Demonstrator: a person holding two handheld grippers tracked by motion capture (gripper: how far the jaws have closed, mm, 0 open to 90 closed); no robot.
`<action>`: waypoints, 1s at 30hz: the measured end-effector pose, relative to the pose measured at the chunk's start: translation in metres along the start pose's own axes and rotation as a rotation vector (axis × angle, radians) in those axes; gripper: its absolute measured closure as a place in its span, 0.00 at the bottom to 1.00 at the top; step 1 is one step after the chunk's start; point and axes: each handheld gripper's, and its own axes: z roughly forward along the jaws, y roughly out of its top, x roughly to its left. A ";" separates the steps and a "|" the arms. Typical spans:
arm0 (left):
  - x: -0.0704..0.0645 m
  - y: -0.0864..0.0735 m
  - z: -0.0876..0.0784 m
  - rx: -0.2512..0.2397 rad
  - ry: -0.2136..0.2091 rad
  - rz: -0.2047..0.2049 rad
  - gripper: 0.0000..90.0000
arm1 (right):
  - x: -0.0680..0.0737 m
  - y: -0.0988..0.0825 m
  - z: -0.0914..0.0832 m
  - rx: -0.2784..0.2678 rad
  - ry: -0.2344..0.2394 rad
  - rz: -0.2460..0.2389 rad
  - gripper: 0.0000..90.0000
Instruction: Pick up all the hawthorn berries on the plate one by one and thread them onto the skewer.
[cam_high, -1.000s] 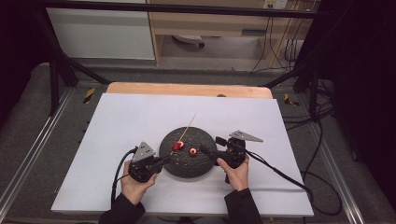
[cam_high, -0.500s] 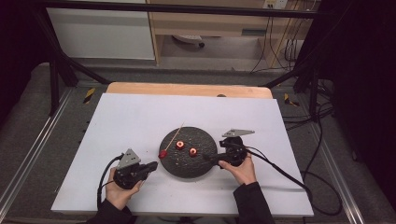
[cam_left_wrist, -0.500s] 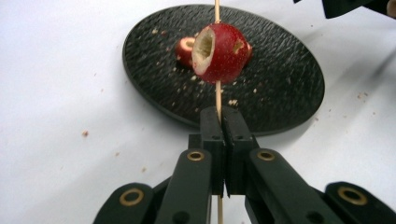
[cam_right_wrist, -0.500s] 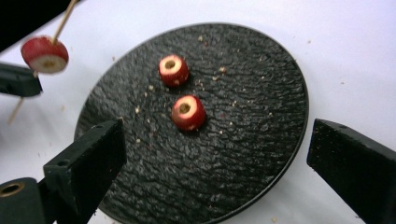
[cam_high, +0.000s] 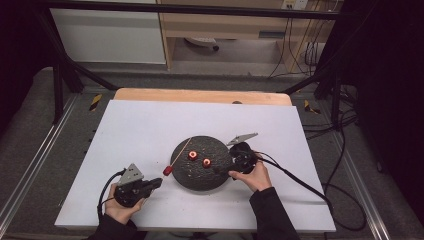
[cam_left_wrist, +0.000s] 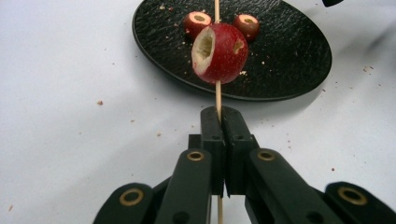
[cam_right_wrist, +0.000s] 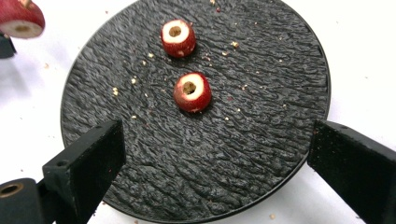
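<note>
A thin wooden skewer (cam_high: 181, 150) (cam_left_wrist: 217, 91) carries one cored red fruit (cam_high: 167, 171) (cam_left_wrist: 220, 53), and my left gripper (cam_high: 156, 183) (cam_left_wrist: 223, 122) is shut on the skewer's lower end, left of the plate. Two more cored red fruits (cam_high: 193, 155) (cam_high: 207, 162) (cam_right_wrist: 178, 37) (cam_right_wrist: 192, 91) lie on the round black plate (cam_high: 200, 180) (cam_right_wrist: 261, 84). My right gripper (cam_high: 219, 170) (cam_right_wrist: 217, 154) hovers open over the plate's right side, its fingers (cam_right_wrist: 88, 161) wide apart with nothing between them. The skewered fruit (cam_right_wrist: 19, 17) peeks in at the top left of the right gripper view.
The plate rests on a white table sheet (cam_high: 150, 125) dotted with crumbs. A wooden edge (cam_high: 200, 95) runs along the far side. Cables (cam_high: 300, 180) trail from the right gripper off the table's right side. Metal rails flank the table.
My left gripper has drawn back to the left and down off the plate, carrying the skewer with its fruit. The right gripper has stayed at the plate's right side.
</note>
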 end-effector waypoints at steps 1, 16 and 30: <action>0.001 0.000 0.000 0.002 0.000 0.001 0.98 | 0.000 0.002 0.001 0.008 0.002 -0.007 0.06; 0.007 -0.003 -0.001 0.009 0.004 -0.016 0.98 | 0.009 0.035 0.018 0.135 -0.017 -0.096 0.09; 0.010 -0.003 -0.002 0.008 0.007 -0.023 0.98 | 0.020 0.057 0.037 0.242 0.019 -0.157 0.27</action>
